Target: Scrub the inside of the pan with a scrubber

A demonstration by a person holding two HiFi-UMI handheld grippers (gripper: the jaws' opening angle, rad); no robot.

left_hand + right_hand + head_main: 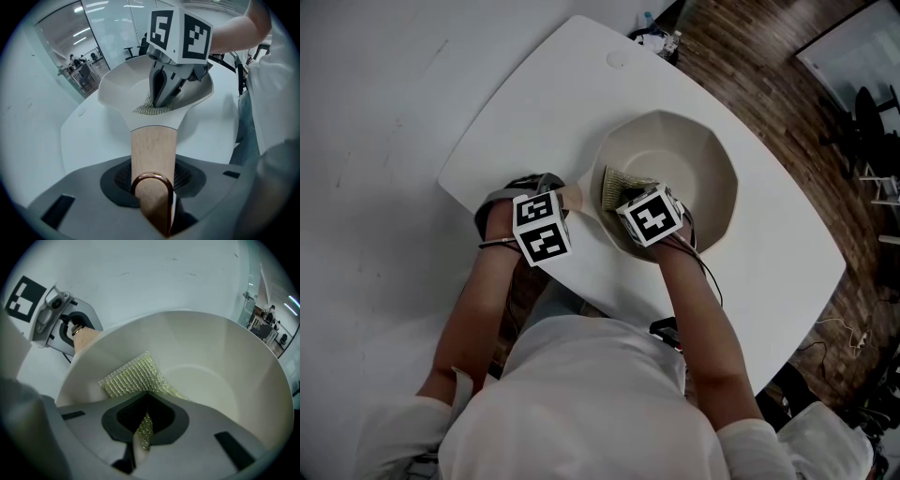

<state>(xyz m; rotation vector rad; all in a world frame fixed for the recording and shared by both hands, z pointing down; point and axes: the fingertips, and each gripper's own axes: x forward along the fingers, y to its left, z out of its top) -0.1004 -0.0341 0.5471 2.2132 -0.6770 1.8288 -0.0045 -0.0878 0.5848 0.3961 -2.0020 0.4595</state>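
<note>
Looking down from above, the pale, faceted pan (712, 178) sits on the white bench (534, 112). Its wooden handle (573, 196) points toward the person. The left tool (548, 208) stands just outside the pan's rim, over that handle. The right tool (636, 199) leans in over the near rim, with the scrubber (617, 186) lying against the pan's inner wall on the handle side. Bare forearms run back from both tools.

In the left gripper view, the left tool is clamped on the handle from either side, near its free end, where a copper-coloured ring (151, 180) loops over the wood. Past the handle the pan opens out. The right tool stands nose-down inside it, pinching the mesh scrubber against the wall just beyond the handle joint.

In the right gripper view, the right tool's jaws are closed on a fold of the scrubber. The rest fans out as yellowish-silver mesh, spread on the pan's sloping inner wall. The pan's flat round bottom lies bare beside it. Over the rim, the left tool is seen gripping the handle
</note>
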